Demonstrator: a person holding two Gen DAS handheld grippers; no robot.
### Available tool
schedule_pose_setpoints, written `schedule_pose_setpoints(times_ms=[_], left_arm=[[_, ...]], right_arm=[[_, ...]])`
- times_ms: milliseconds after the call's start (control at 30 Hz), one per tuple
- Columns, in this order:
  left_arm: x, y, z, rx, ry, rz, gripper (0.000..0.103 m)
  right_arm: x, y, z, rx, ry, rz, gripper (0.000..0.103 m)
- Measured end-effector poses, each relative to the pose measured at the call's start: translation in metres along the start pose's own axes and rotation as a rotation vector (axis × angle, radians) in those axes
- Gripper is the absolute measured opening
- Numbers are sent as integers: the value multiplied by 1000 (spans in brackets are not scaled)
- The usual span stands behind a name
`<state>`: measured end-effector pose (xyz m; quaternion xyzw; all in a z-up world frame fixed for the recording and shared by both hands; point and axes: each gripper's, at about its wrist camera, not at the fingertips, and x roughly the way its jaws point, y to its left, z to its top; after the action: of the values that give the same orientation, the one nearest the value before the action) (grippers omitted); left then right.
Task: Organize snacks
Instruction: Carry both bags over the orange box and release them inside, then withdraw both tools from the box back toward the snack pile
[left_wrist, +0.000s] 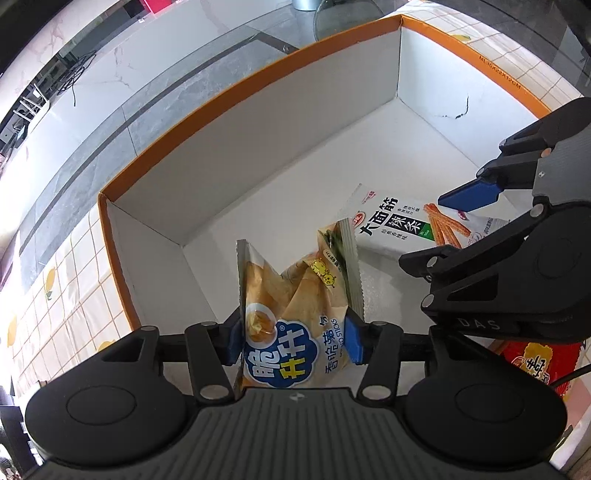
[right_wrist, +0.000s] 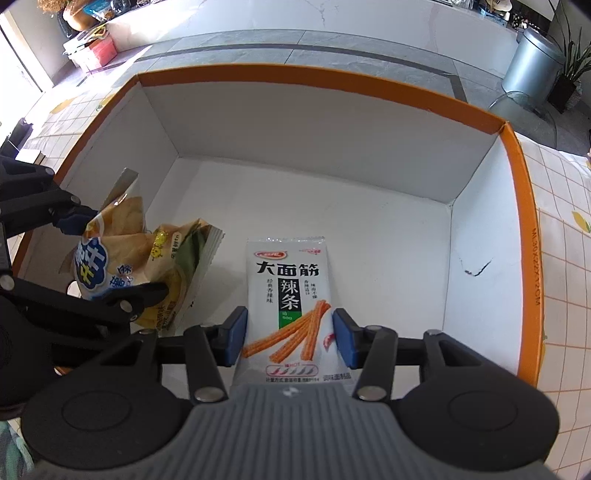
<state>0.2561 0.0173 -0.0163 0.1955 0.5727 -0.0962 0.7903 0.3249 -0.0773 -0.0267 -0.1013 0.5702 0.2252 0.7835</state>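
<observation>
Left gripper (left_wrist: 295, 341), left wrist view: blue pads about half apart, pressed on both sides of the chip bag (left_wrist: 291, 306), bag held upright with its lower end inside the box (left_wrist: 122, 266), near the box's near-left corner. Bag crinkled, top seal pointing away. Right gripper (left_wrist: 447, 225) enters from the right, over the box's near-right part, one blue pad lying on the white pack (left_wrist: 388, 225). White pack sits on the box floor just right of the chip bag. Red pack (left_wrist: 543, 363) outside the box, beyond its near-right edge, mostly hidden by the right gripper. Box stands on a tiled cloth (left_wrist: 66, 291).

Right gripper (right_wrist: 290, 338), right wrist view: pads partly apart, one at each side edge of the white pack (right_wrist: 288, 295); left pad touches it, right pad contact looks likely but I cannot tell for sure. Pack lies flat-ish on the box (right_wrist: 517, 192) floor, near the front wall, middle. Chip bag (right_wrist: 147, 266) left of it, in the box's left part, clamped by the left gripper (right_wrist: 107, 258). Crack mark on the box's right wall.
</observation>
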Motion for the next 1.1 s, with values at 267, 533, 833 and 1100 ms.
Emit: schedule_pose_setpoints(times_ms=[267, 533, 833, 1100], left_arm=[[0, 6, 3, -23, 3, 12, 70], [-26, 4, -2, -19, -96, 64, 83], [-81, -7, -24, -126, -299, 117, 86], [-121, -31, -58, -175, -395, 166, 86]], right_arm=[[9, -8, 7, 30, 34, -1, 53], [-16, -7, -2, 25, -16, -36, 66], [-78, -10, -30, 30, -169, -77, 75], [-131, -3, -79, 20, -311, -91, 78]])
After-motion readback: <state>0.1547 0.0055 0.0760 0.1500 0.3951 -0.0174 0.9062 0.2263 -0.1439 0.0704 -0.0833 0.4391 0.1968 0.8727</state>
